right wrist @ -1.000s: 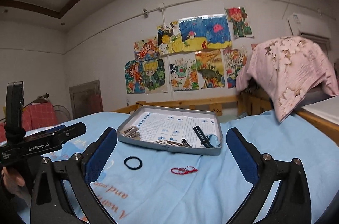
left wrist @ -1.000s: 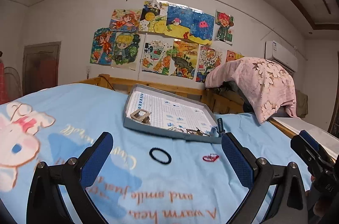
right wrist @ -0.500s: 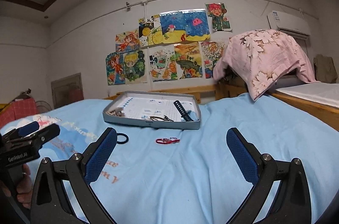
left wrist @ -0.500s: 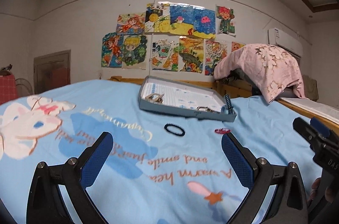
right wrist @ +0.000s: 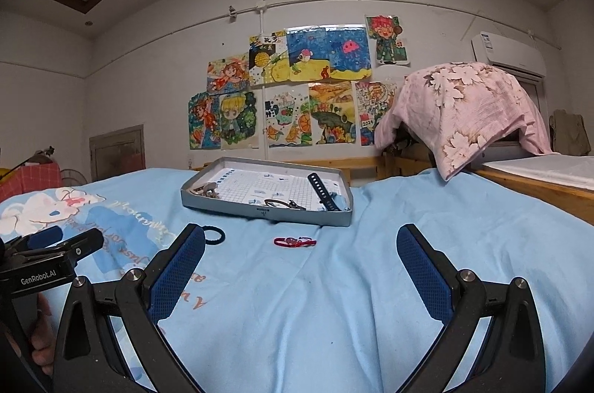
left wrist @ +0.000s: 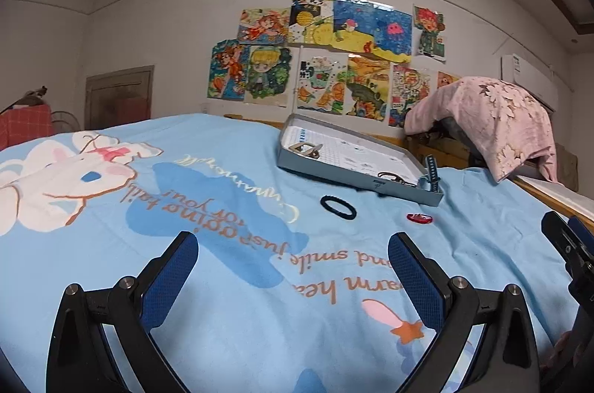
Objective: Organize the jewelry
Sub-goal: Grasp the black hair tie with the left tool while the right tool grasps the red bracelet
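A grey shallow tray [left wrist: 315, 166] [right wrist: 222, 203] lies on a light blue bedsheet. It holds a metal clip [left wrist: 306, 148] [right wrist: 206, 189], a dark blue watch strap [left wrist: 431, 172] [right wrist: 323, 190] and a dark wire piece [right wrist: 282, 203]. In front of it on the sheet lie a black hair tie [left wrist: 338, 206] [right wrist: 214, 234] and a red bracelet [left wrist: 419, 218] [right wrist: 295, 241]. My left gripper [left wrist: 293, 270] is open and empty, well short of the hair tie. My right gripper [right wrist: 300, 266] is open and empty, short of the bracelet.
The sheet carries a cartoon rabbit print [left wrist: 55, 177] and orange lettering. A pink floral cloth [right wrist: 467, 107] drapes over something at the right, beside a wooden bed rail [right wrist: 538, 188]. Drawings [right wrist: 289, 88] cover the far wall.
Both grippers have drawn back from the tray, so the tray, hair tie and bracelet look smaller and farther. Both stay open and empty.
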Motion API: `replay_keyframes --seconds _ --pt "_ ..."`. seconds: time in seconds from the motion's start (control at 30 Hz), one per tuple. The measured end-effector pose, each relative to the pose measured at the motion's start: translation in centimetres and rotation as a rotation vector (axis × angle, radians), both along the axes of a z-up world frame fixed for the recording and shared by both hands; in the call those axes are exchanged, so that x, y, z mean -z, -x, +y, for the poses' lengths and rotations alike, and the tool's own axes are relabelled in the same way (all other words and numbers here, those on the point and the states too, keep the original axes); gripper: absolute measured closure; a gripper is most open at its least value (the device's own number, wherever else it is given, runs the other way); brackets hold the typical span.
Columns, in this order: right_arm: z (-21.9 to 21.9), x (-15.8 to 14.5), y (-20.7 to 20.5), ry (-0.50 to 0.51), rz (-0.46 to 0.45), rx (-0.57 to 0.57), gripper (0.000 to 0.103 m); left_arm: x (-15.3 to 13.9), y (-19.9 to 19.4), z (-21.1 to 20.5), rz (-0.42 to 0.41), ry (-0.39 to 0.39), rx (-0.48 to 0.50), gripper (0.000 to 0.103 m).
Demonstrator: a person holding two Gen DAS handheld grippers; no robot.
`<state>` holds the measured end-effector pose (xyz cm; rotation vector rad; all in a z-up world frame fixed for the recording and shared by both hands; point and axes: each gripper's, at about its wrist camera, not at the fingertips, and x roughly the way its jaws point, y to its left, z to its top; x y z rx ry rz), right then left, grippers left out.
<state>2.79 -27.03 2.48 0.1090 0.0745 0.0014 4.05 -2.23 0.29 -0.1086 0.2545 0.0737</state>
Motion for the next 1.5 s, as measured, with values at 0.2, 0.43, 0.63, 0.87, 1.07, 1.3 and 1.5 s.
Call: replay_keyframes --seconds 0.2,0.43,0.63,0.87,1.07,1.3,1.5 --pt "0.0 0.4 -0.1 -0.003 0.024 0.009 0.002 0.2 -0.1 0.5 0.017 0.025 -0.012 0.000" --pt "0.6 -0.6 -1.1 0.025 0.060 -0.048 0.002 -1.0 -3.3 0.8 0.113 0.032 0.043 0.000" --pt "0.4 -1.8 -2.3 0.033 0.038 -0.039 0.002 -2.5 -6.1 0.6 0.095 -0.002 0.035 0.000" --pt "-1.1 -4.5 -6.9 -0.001 -0.032 -0.078 0.002 -4.3 -10.8 0.3 0.054 -0.002 0.022 0.000" --pt "-2.4 -5.1 -13.4 -0.096 0.076 -0.175 0.002 -4.5 -16.2 -0.7 0.132 -0.063 0.091 0.000" --pt "-2.3 -0.2 -19.6 -0.100 0.303 -0.208 0.002 -1.8 -20.6 -1.2 0.259 -0.053 0.156 0.000" --pt "-2.0 2.4 -22.0 -0.109 0.372 -0.251 0.028 0.8 -21.3 -2.0 0.266 -0.073 0.230 0.002"
